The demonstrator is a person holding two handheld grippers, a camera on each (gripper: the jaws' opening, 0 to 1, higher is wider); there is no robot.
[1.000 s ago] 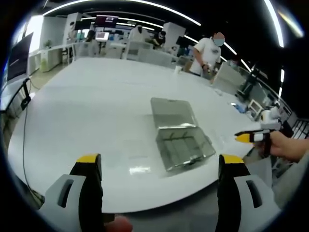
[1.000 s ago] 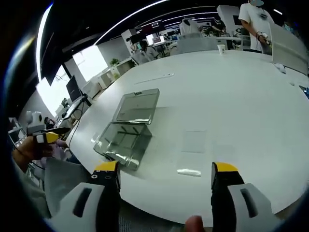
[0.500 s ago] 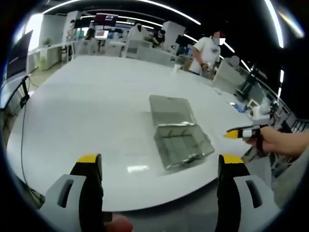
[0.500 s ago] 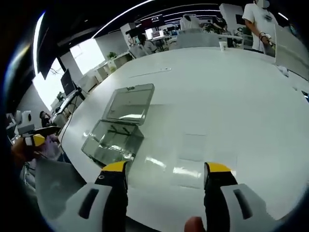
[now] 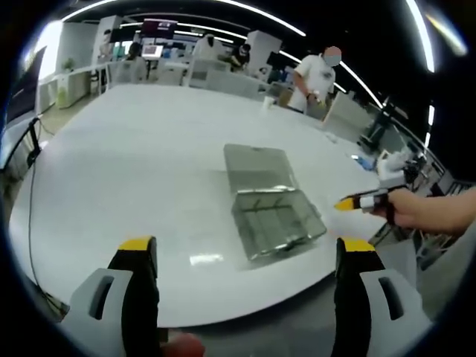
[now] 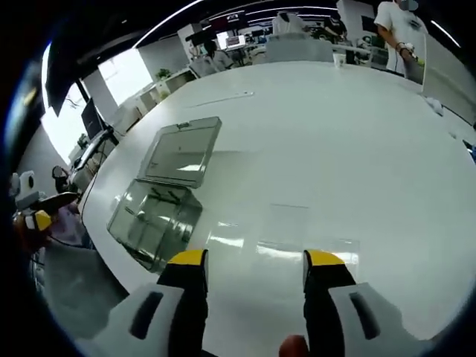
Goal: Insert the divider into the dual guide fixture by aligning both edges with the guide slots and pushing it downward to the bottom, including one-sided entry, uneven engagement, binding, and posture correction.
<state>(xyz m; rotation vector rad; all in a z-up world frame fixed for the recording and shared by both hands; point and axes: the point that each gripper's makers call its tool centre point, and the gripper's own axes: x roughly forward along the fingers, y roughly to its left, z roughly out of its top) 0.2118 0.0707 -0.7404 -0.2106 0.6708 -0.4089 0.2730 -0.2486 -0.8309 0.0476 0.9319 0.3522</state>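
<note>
The right tool (image 6: 253, 262), jaws apart and empty, hovers above a clear divider (image 6: 306, 251) lying flat on the tabletop (image 6: 335, 126); the box (image 6: 152, 217) sits to its left. The left tool (image 5: 245, 249) is released too.

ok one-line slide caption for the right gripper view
Open right gripper above a white table, clear lidded box to its left.

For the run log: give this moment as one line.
stage: approach | clear plastic box, lid open, on white table | left gripper: open, empty | right gripper: open, empty | flat clear sheets ahead
</note>
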